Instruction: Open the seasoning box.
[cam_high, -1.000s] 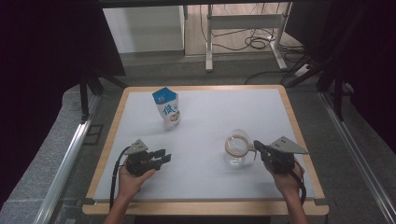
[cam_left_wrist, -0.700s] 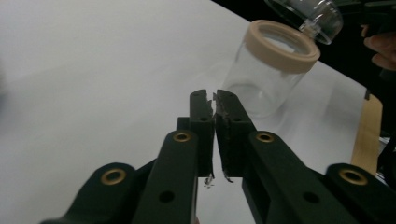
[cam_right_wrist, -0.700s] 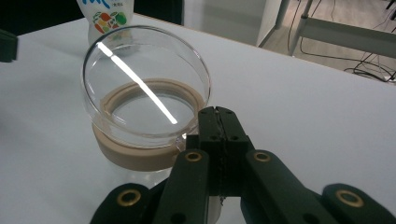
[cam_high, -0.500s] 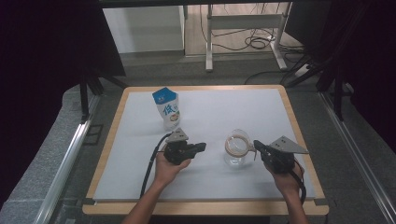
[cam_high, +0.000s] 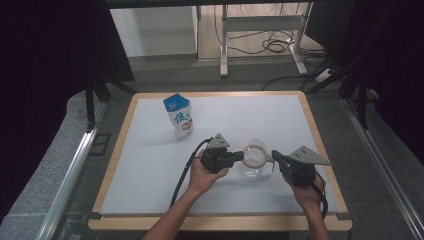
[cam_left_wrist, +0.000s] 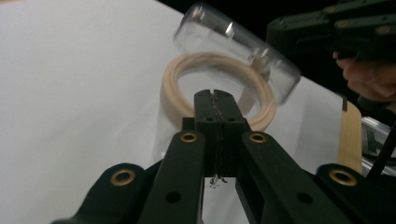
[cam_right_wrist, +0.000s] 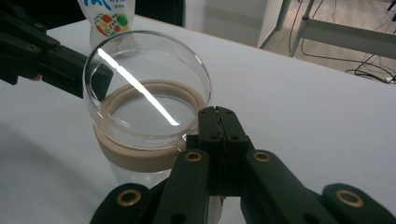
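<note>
The right claw is pressed together at the hinge side of a glass jar, and it looks to be pinching the small metal fitting where the lid joins the collar, though the pads hide the exact contact. The left claw is also pressed together, with nothing between its pads; its tip sits just at the near edge of the jar's pale seal ring, touching or nearly so. The jar stands upright on the white counter between the two hands, toward the person's side, with its clear domed lid swung up and tilted back on the hinge. A printed pouch stands well apart, toward the far left of the counter. The jar is probably light but rigid, smooth and breakable, so it would slip under a hard side squeeze and could tip if pushed at the rim. The surest holds seem to be the rubbery ring, which gives some friction, or the hinge hardware; the thin lid edge is best handled gently.
</note>
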